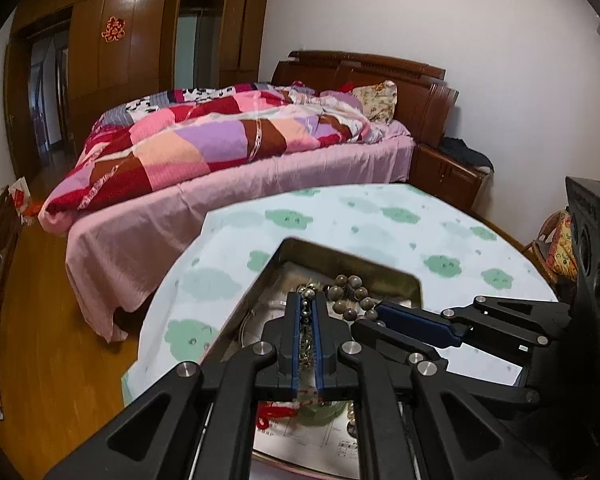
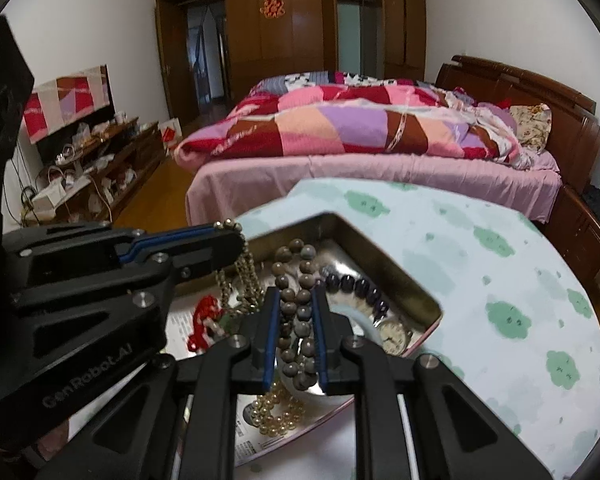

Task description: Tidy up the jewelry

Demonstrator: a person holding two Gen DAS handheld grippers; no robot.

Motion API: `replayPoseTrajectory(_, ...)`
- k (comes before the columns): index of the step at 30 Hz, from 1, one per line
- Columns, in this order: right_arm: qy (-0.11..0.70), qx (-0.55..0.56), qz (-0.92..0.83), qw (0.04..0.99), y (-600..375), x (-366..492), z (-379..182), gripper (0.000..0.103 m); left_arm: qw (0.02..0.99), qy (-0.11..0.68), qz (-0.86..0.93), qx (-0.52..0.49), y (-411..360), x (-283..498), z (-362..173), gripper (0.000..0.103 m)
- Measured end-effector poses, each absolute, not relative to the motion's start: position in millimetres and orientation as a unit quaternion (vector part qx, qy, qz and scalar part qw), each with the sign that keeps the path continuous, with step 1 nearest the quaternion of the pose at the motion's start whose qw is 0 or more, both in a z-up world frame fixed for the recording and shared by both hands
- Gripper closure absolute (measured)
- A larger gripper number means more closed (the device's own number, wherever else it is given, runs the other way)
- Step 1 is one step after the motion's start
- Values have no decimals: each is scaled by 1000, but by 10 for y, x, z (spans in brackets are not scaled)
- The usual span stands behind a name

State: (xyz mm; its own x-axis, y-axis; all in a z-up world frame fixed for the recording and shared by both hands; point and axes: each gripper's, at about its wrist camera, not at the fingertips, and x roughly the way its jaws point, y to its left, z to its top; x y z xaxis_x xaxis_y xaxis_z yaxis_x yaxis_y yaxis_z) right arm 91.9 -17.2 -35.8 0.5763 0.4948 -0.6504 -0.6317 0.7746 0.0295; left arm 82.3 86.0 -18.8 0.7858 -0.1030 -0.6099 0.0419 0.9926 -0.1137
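Over the metal tin on the cloud-print tablecloth, the left gripper is clamped on a gold chain that hangs straight down from its tips, long axis vertical, lower end in the tin. The right gripper is closed around a string of brown beads, which runs lengthwise between its fingers, pointing away from the camera. Lying in the tin are a dark bead bracelet, a wristwatch, a red knotted cord and a pearl strand.
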Motion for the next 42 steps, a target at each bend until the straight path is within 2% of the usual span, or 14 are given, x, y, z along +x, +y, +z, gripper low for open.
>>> replayPoseTrajectory(6,353,-112,322,871,-167,935,-471,82,939,339,-30,-53,915,846,-287,98)
replayPoseTrajectory(8,359,-113,320,870,-171,949,-498,71,937,344,-27,-52,925,844,-311,98)
replayPoseTrajectory(10,364,-113,320,867,-172,944,-527,66,936,347,-23,-51,934,835,-332,95)
replayPoseTrajectory(12,368,-113,313,868,-194,938,-540,59,934,353,-15,-51,942,831,-356,76)
replayPoseTrajectory(13,370,-112,312,868,-205,949,-540,51,934,353,-9,-52,949,819,-360,51)
replayPoseTrajectory(14,370,-109,312,868,-213,946,-535,45,936,348,1,-53,964,791,-354,32)
replayPoseTrajectory(15,368,-108,312,869,-225,942,-529,44,939,340,6,-55,981,763,-343,29)
replayPoseTrajectory(18,365,-112,305,873,-256,909,-510,43,939,338,-2,-60,1003,707,-314,29)
replayPoseTrajectory(20,365,-114,301,874,-287,883,-503,37,941,334,6,-54,1005,670,-280,29)
replayPoseTrajectory(29,349,-107,275,890,-585,717,-337,28,949,311,9,-46,994,461,-27,29)
replayPoseTrajectory(42,309,-69,235,919,-951,542,-35,23,958,286,5,-35,937,243,201,29)
